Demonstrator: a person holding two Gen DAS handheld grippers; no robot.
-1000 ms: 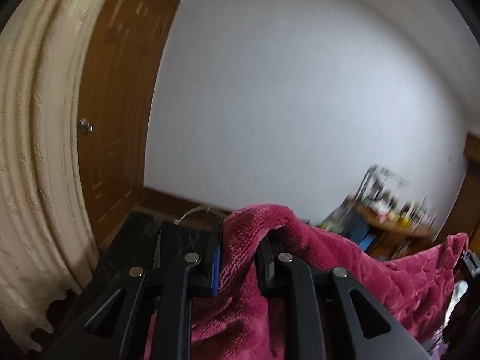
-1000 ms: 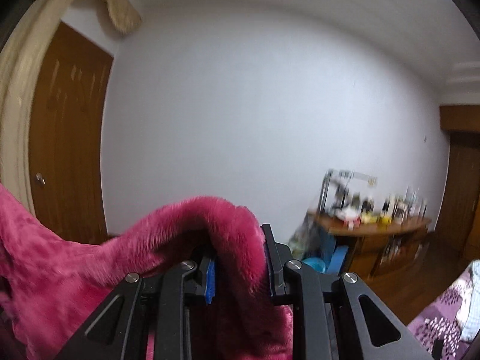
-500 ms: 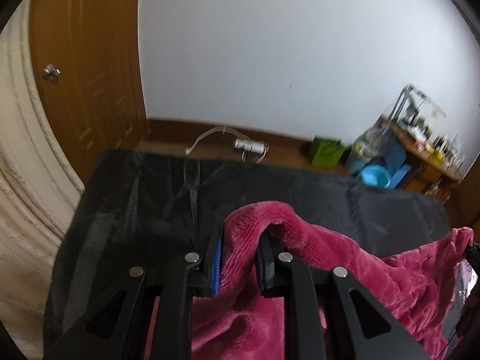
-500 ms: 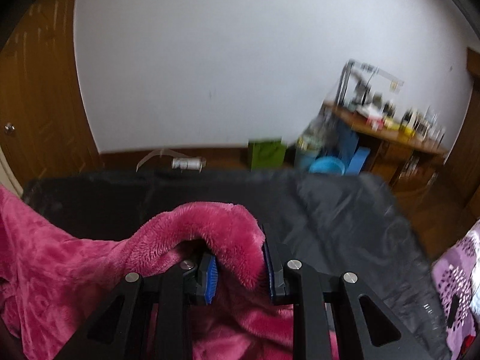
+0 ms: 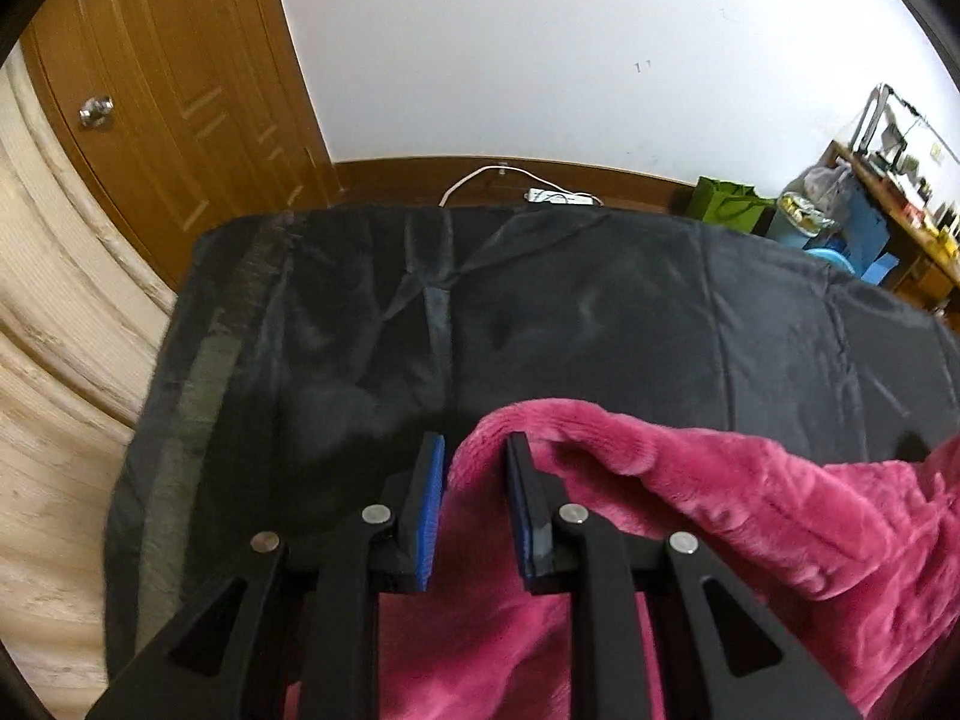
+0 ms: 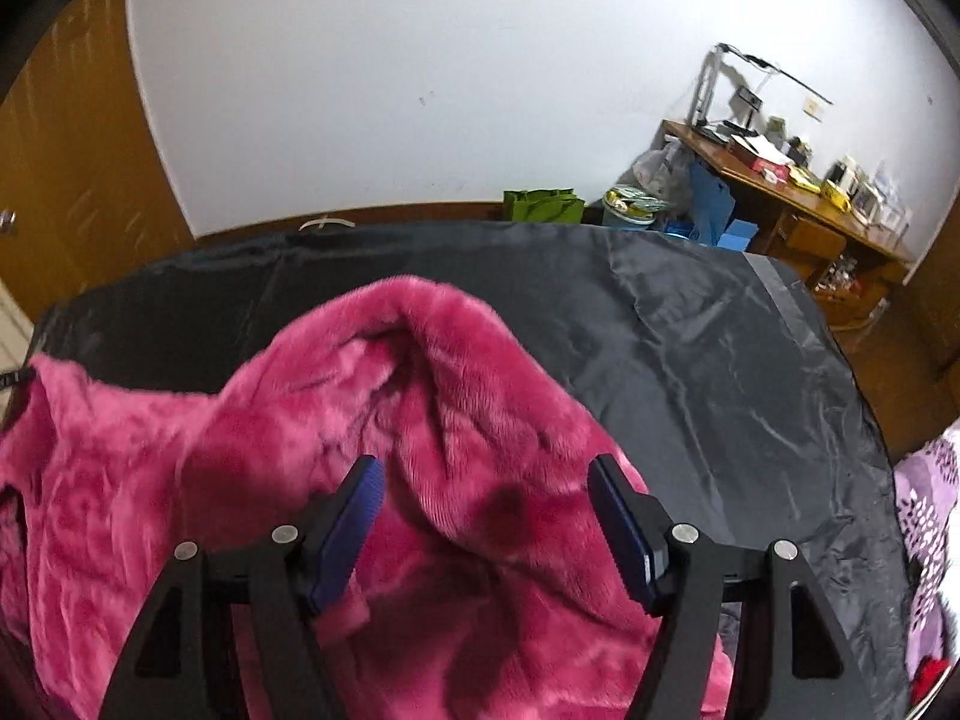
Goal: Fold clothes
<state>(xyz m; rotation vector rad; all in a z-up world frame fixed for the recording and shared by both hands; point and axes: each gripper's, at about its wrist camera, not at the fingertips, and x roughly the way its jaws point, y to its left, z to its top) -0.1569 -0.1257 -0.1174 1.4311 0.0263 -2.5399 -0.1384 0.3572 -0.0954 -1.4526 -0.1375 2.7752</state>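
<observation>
Between the left gripper's (image 5: 475, 450) blue pads (image 5: 431, 480) a fold of the pink fleece (image 5: 750, 510) is pinched, the jaws nearly together on its edge. From that fold the fleece drapes away to the right and down under the fingers, lying on the black sheet (image 5: 600, 324) that covers the work surface. Across at the right gripper (image 6: 486, 474) the jaws are opening: the pads (image 6: 354, 516) stand wide apart and press on nothing, while a raised hump of the fleece (image 6: 420, 360) sits between and ahead of them, slumped onto the sheet (image 6: 720, 360). The fleece spreads left from there toward the far edge of that view. Beyond the sheet runs a white wall with a brown skirting, a wooden door (image 5: 162, 108) at left, and a white power strip (image 5: 561, 198) with its cable on the floor. A green bag (image 6: 543, 204) stands by the wall, near a cluttered wooden desk (image 6: 780, 192) at right. A purple patterned cloth (image 6: 927, 510) shows at the right edge.
</observation>
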